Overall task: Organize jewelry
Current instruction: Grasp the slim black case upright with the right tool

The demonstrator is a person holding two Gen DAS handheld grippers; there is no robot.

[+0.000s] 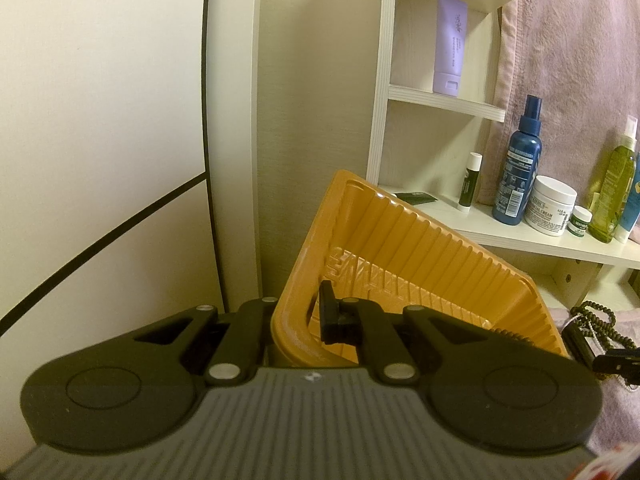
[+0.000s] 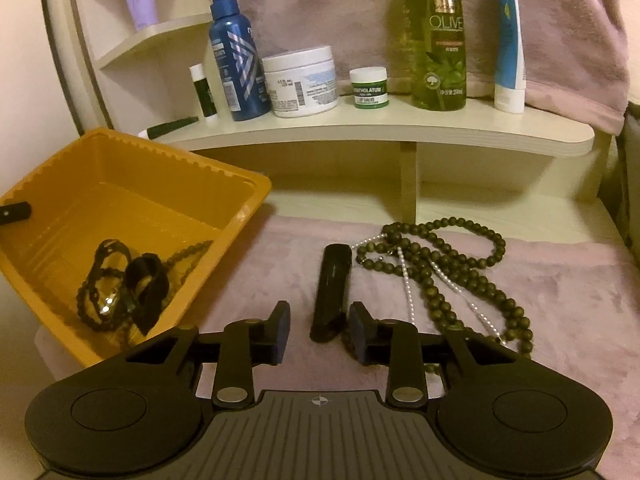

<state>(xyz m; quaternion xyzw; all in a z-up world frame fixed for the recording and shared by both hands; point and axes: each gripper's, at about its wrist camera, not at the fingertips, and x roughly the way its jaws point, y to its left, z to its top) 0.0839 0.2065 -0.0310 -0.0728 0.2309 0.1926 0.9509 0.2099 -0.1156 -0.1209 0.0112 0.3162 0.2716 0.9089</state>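
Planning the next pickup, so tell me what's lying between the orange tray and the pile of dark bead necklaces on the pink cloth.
In the right wrist view, a slim black case lies on the cloth between the orange tray and the dark bead necklaces.

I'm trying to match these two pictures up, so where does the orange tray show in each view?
Left wrist: the orange tray fills the lower centre, tilted, its rim clamped by the left hand-held gripper.
Right wrist: the tray sits at the left edge on the pink cloth, with jewelry inside.
Shared landmark: the blue spray bottle on the shelf behind.
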